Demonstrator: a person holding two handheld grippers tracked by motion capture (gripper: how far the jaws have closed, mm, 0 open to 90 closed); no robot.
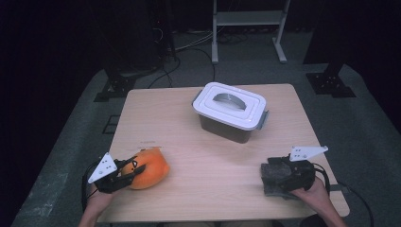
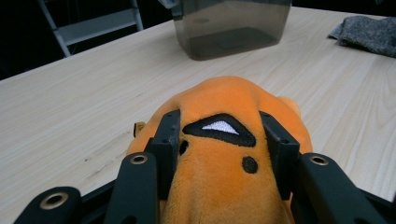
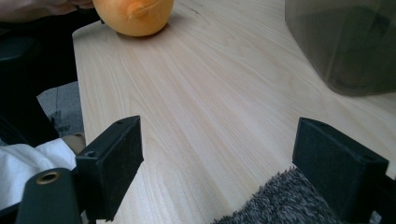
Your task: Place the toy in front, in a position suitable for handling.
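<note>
An orange plush toy (image 1: 152,166) with a black-and-white stitched eye lies near the table's front left corner. My left gripper (image 1: 131,170) is shut on it; in the left gripper view both jaws press into the plush (image 2: 224,102) from either side (image 2: 219,135). At the front right, my right gripper (image 1: 273,174) stands open over a grey fuzzy cloth (image 1: 270,185). In the right gripper view the cloth (image 3: 275,207) lies low between the wide-apart jaws (image 3: 219,158), with no pad pressing on it. The plush (image 3: 133,16) shows far off there.
A grey plastic box with a white clip-on lid and handle (image 1: 230,111) stands at the table's middle back, also seen as a smoky tub (image 2: 231,28) (image 3: 345,42). Bare wood table (image 1: 213,156) lies between the hands. A metal stand and cables are on the floor behind.
</note>
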